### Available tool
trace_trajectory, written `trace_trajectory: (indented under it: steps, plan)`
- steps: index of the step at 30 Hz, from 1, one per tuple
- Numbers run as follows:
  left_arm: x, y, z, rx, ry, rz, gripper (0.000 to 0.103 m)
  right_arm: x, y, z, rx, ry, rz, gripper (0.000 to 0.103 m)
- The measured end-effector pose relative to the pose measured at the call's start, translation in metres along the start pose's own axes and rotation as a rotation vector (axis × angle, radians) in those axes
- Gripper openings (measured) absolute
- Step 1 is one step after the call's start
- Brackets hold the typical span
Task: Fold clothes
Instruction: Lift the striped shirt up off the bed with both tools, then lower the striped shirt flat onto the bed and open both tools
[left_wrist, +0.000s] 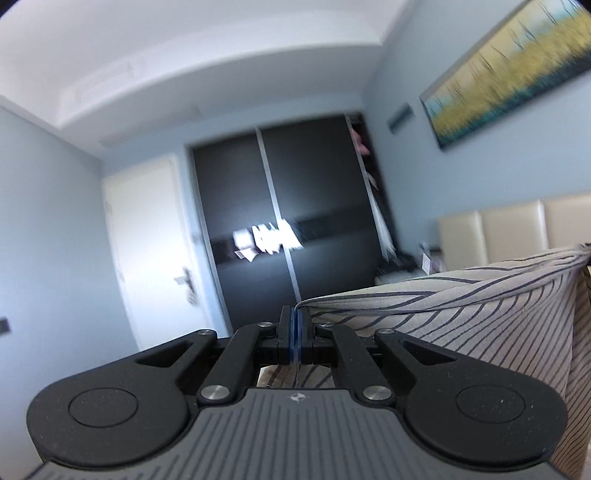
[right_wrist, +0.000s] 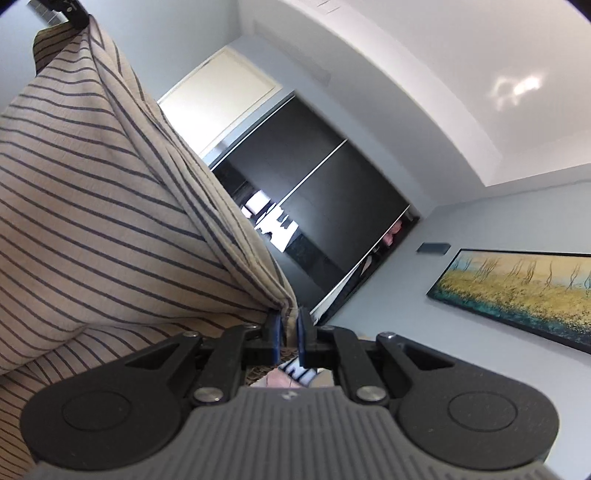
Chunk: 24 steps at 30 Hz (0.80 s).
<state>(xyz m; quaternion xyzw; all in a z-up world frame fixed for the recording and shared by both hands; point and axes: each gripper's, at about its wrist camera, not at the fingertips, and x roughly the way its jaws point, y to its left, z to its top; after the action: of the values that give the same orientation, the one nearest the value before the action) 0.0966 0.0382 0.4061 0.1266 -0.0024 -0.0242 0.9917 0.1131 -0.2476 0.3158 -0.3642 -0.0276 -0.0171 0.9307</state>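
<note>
A beige garment with thin dark stripes hangs in the air, stretched between my two grippers. My left gripper is shut on one edge of it, and the cloth runs off to the right. My right gripper is shut on a bunched corner of the same garment, which rises up and left to the left gripper at the top left corner of the right wrist view. Both cameras point upward into the room, so whatever lies under the garment is hidden.
A dark sliding wardrobe stands ahead, with a white door to its left. A landscape painting hangs on the right wall above a cream padded headboard. The wardrobe and painting also show in the right wrist view.
</note>
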Motion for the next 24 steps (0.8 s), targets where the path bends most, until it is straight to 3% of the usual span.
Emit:
trace_trajectory:
  steps: [5,10,12,17,24]
  plan:
    - [-0.031,0.022,0.043,0.014,-0.137,0.066,0.0,-0.002,-0.016,0.032,0.006,-0.102,-0.033,0.01]
    - [-0.058,0.022,0.035,0.106,-0.099,0.024,0.0,-0.012,-0.023,0.023,0.007,-0.091,0.114,0.01]
    - [-0.069,0.017,0.01,0.159,-0.044,-0.013,0.0,-0.021,-0.011,0.004,0.022,-0.047,0.218,0.01]
    - [-0.092,0.004,-0.079,0.22,0.185,-0.152,0.0,-0.043,0.042,-0.068,0.013,0.09,0.487,0.01]
    - [-0.144,-0.012,-0.194,0.275,0.502,-0.326,0.0,-0.086,0.123,-0.16,0.008,0.256,0.737,0.01]
